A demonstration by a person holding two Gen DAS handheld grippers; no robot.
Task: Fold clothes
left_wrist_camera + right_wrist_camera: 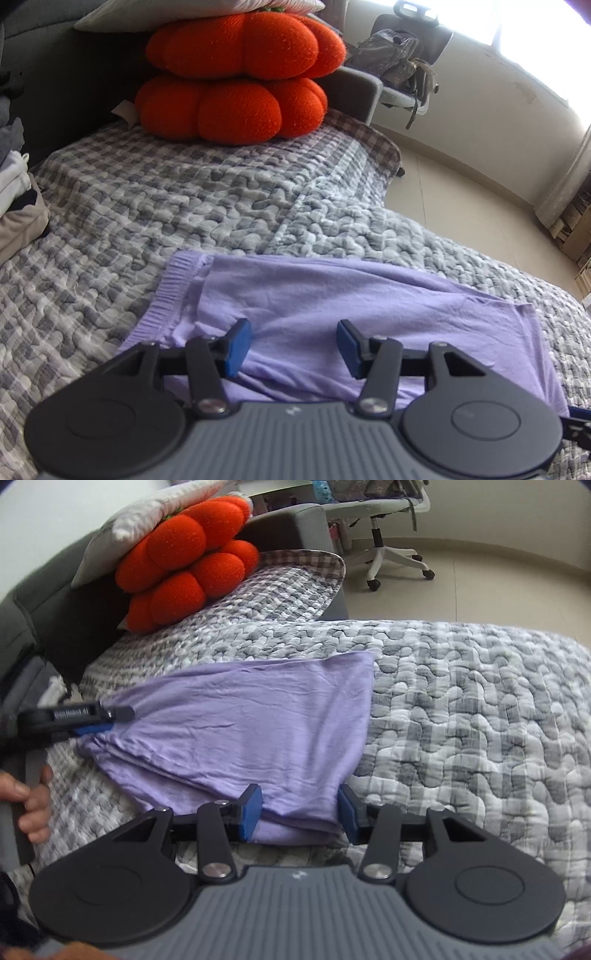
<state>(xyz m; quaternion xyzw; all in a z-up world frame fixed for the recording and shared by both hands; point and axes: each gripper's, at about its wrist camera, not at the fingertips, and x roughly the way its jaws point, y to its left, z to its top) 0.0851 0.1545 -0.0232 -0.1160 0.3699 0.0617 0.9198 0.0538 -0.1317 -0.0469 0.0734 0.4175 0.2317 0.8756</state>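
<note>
A lilac garment lies folded on the quilted checked bedspread, ribbed hem at its left edge. My left gripper hovers over its near part, blue pads well apart and open, with flat cloth below the gap. In the right wrist view the same garment spreads leftward, and its near folded corner lies between the pads of my right gripper, which stand beside the cloth without visibly pinching it. The left gripper shows side-on at the garment's far left corner, held by a hand.
Two orange pumpkin cushions under a white pillow stand at the bed's head. A clothes pile sits at the left edge. An office chair with a backpack stands on the beige floor beyond the bed.
</note>
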